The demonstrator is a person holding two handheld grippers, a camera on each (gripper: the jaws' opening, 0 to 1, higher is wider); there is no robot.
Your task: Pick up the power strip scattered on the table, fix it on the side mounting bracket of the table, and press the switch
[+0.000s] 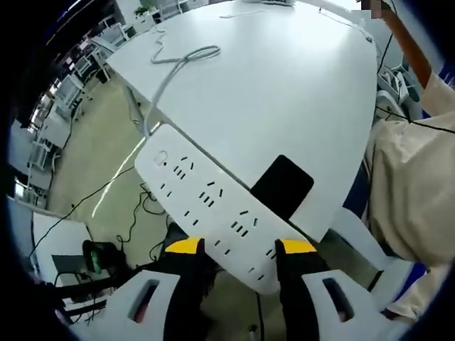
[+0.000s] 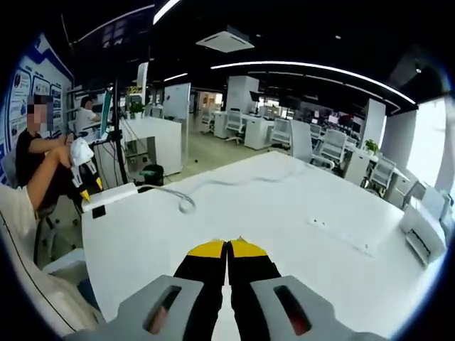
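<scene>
Open office all around: rows of desks and chairs, dark ceiling with long light strips, pale floor. White table (image 2: 284, 206) wide and mostly bare, seen from above its near edge in the right gripper view and from beside its edge in the left gripper view.

Left gripper (image 1: 242, 246) held beside the table edge, looking along it, jaws spread and standing at either side of the strip (image 1: 206, 202). Yellow tips against the strip's long edges; cannot tell for sure how firmly held. Strip white, long, socket face toward the camera, round switch (image 1: 163, 155) at its far end, lying along the table's side near a black bracket (image 1: 282, 186). Grey cable (image 1: 174, 67) running from the strip's far end up onto the tabletop, making a loop there. Below the table, floor with thin dark cables, and a person's beige sleeve (image 1: 409, 192) at the right.

Right gripper (image 2: 227, 246) held low over the tabletop, pointing across it, jaws pressed together with the yellow tips touching and nothing between them. From this side, strip (image 2: 110, 195) small at the far left corner of the table, with the left gripper (image 2: 84, 174) at it and the cable (image 2: 186, 202) curling on the top. Small pale parts (image 2: 341, 234) lying on the table to the right. Seated person (image 2: 32, 153) in black at the far left, near a blue wall poster (image 2: 21, 85).
</scene>
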